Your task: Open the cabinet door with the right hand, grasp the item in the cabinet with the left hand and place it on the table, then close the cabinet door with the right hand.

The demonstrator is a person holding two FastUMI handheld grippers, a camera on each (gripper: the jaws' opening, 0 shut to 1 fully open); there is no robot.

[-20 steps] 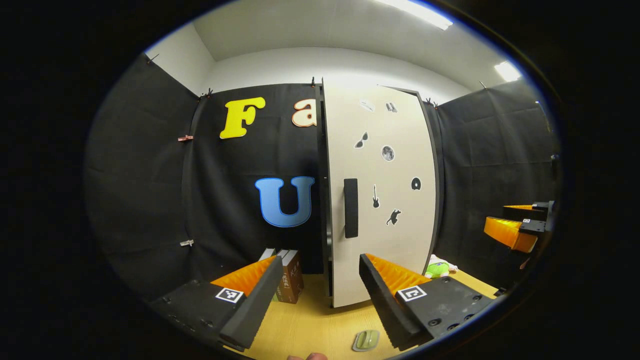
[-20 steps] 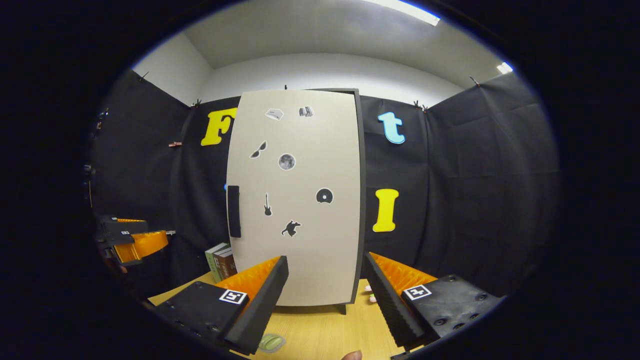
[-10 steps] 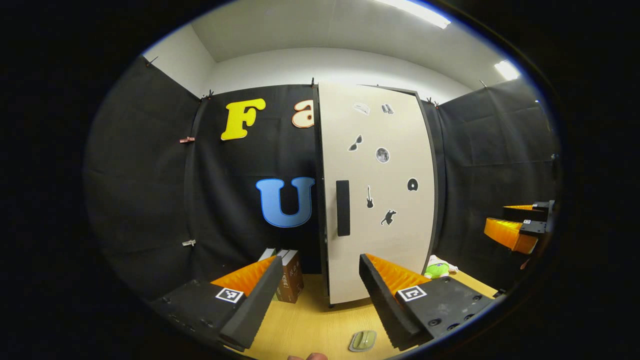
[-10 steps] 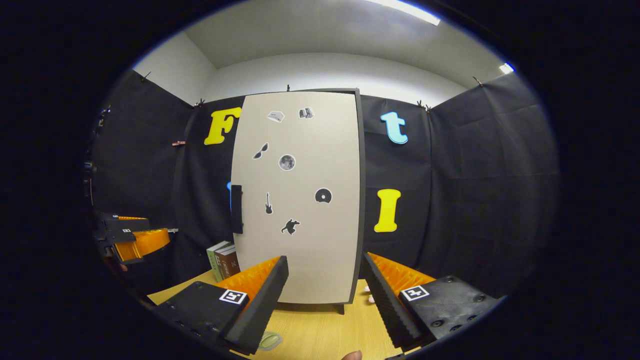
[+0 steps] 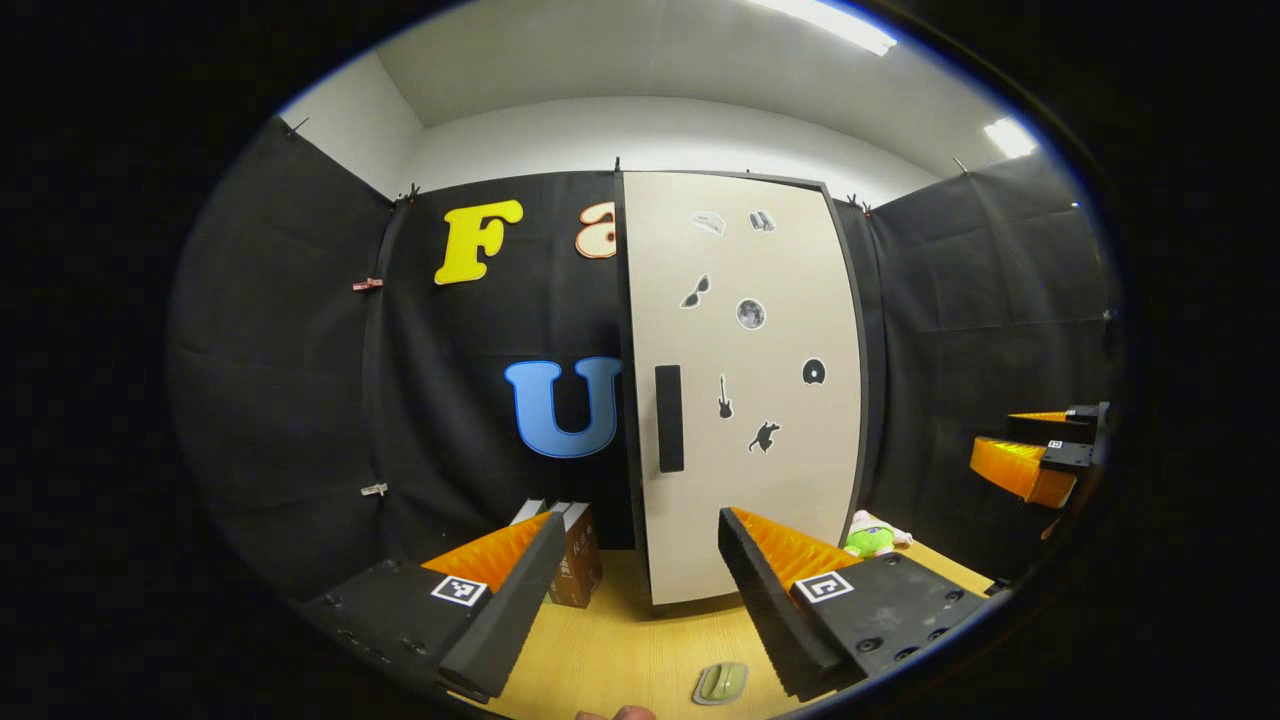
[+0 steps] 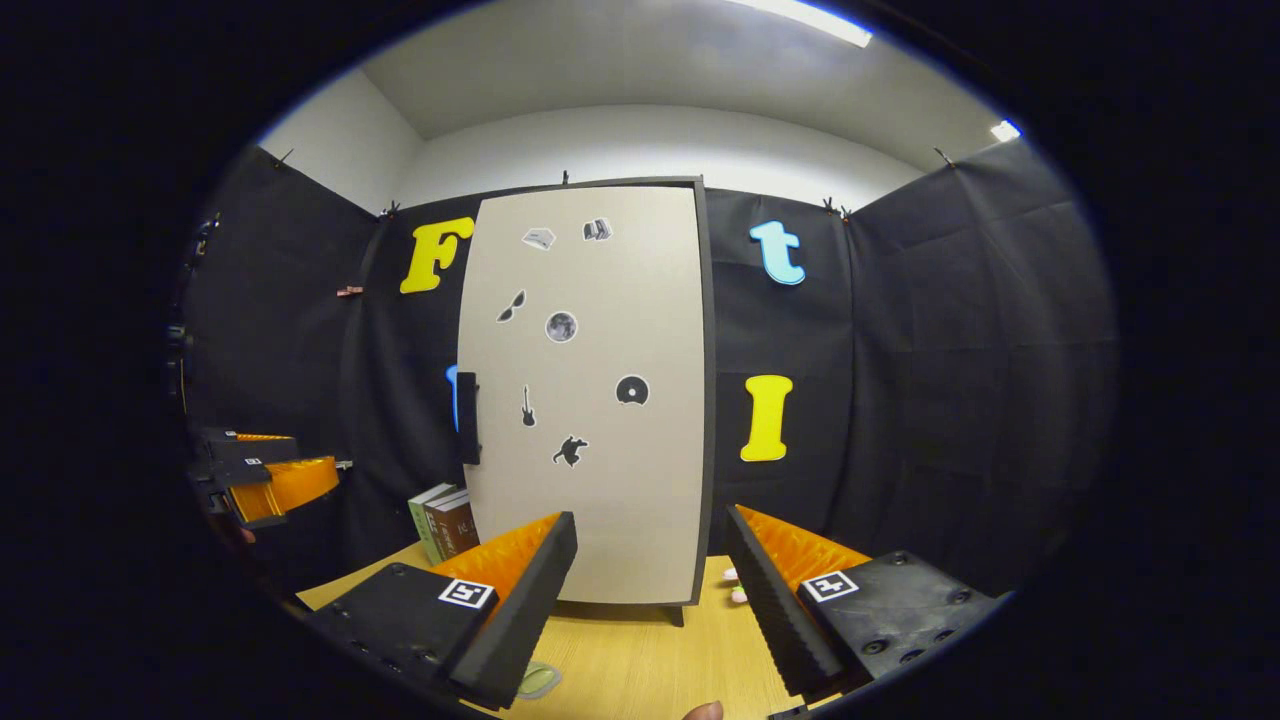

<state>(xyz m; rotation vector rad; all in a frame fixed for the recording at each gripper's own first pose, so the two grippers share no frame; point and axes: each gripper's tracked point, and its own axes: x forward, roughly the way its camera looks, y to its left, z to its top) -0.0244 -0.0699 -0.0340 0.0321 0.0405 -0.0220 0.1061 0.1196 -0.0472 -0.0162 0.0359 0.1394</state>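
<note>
One cabinet (image 6: 590, 400), door (image 5: 740, 390) shut, on the desk (image 5: 620, 650).
Two tools, left tool (image 5: 632, 590) and right tool (image 6: 650, 590), both released, empty.

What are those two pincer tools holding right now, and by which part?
Nothing. The left gripper and the right gripper are both open with empty air between their fingers, short of the tall beige cabinet door and its black handle.

Light: bright, from ceiling strip lamps (image 5: 830, 22), a 2nd lamp (image 5: 1008, 138) at right.
Glare: lamps blown white.
Shadows: soft, under the cabinet door (image 6: 590, 400).
Distortion: strong fisheye, straight edges bow near the rim.
Focus: sharp centre, softer edges.
</note>
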